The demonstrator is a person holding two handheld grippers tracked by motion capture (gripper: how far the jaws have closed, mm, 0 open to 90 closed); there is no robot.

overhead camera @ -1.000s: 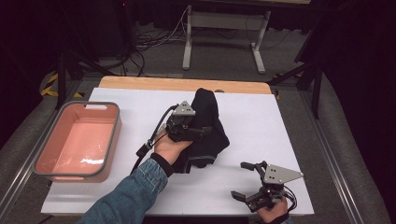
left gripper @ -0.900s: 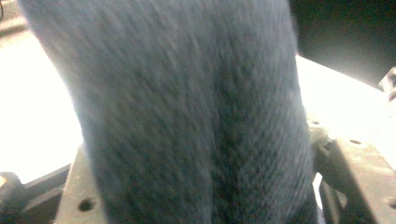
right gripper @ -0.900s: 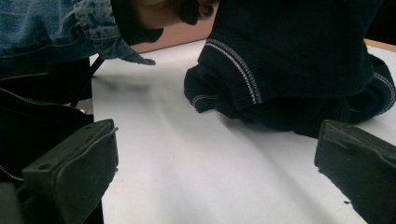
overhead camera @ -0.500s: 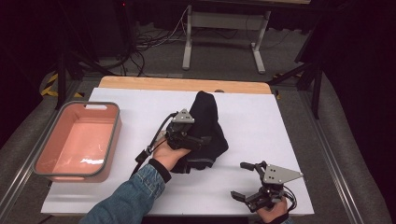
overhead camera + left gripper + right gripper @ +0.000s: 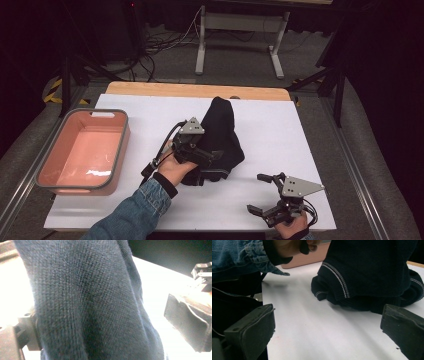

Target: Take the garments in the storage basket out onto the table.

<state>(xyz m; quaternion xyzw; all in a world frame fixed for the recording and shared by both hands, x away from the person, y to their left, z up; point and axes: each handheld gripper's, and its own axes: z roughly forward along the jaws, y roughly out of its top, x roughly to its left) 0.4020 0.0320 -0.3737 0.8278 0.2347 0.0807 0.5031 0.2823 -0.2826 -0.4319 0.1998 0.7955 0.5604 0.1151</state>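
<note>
on white table (image 5: 300, 130), unlabelled dark sweater (image 5: 222, 135)

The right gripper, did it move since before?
No. The right gripper sits at the same spot near the table's front edge, jaws open, apart from the sweater.

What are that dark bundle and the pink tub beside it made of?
The dark garment looks like knitted yarn, wool or cotton: fine rows of stitches show close up, and pale stripes edge a ribbed cuff in the right gripper view. The pink tub looks like moulded plastic: smooth, slightly glossy walls, a highlight on its floor, a grey rim and a cut-out handle.
</note>
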